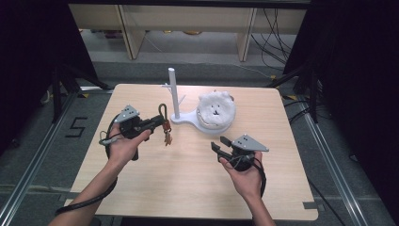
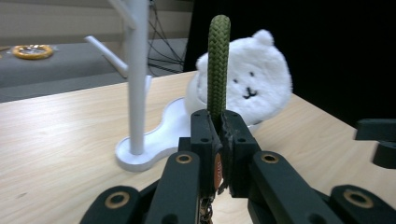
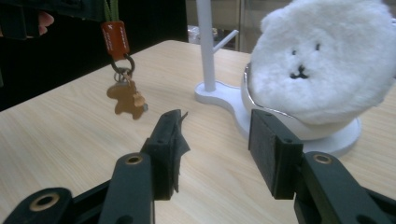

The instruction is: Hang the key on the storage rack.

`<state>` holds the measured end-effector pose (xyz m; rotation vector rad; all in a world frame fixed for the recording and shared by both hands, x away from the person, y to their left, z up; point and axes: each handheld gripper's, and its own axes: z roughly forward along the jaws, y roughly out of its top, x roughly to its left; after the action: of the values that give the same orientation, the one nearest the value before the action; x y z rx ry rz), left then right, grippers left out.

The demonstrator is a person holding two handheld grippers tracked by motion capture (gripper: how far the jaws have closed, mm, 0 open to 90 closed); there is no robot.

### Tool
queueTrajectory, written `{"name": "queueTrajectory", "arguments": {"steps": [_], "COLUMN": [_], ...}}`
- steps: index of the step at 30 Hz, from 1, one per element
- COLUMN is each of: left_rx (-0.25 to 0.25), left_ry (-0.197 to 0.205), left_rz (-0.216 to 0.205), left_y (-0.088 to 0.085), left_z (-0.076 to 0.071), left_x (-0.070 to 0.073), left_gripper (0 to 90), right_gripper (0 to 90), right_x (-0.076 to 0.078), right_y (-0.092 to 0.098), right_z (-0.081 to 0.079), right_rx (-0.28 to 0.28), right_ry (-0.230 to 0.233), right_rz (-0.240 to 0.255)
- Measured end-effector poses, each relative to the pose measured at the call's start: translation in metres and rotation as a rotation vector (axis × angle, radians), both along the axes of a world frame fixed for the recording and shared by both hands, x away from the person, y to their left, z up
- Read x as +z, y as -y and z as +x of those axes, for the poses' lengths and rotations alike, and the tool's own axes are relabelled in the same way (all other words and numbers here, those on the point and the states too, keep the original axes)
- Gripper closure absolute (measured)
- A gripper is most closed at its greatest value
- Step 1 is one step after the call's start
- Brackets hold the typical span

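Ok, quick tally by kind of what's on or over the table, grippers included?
Grippers: 2, the left gripper and the right gripper
Keychain with green rope loop: 1
White peg stand: 1
White plush bear: 1
Total: 5

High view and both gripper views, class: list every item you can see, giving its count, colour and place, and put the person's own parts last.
Table: one, light wood, centre of the high view.
Stand: one, white post with pegs on a white base, at the table's far middle.
Plush bear face: one, white, resting on the stand's base.
Keyring: one, green cord loop, orange tag, brown charm, hanging above the table.
Left gripper: one, black, shut on the keyring's cord.
Right gripper: one, black, jaws open with nothing between, near the bear.
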<state>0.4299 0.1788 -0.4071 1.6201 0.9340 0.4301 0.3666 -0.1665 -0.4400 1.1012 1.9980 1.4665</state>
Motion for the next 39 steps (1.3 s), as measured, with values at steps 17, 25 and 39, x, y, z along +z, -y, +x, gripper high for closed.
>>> {"name": "queueTrajectory", "arguments": {"steps": [17,25,39], "left_rx": [0.097,0.108,0.095], "left_ry": [0.003,-0.001,0.005], "left_rz": [0.046,0.033,0.027], "left_y": [-0.012,-0.011,-0.007], "left_z": [0.025,0.041,0.060], "left_x": [0.002,0.005,0.013], "left_gripper": [84.4,84.3,84.3], "right_gripper": [53.4,53.1,52.9], "right_x": [-0.016,-0.019,-0.021], "right_y": [0.022,0.022,0.024], "right_z": [-0.005,-0.006,-0.004], "right_rx": [-0.047,-0.063,-0.060], "right_ry": [0.005,-0.012,-0.003], "right_rz": [-0.003,0.015,0.017]}}
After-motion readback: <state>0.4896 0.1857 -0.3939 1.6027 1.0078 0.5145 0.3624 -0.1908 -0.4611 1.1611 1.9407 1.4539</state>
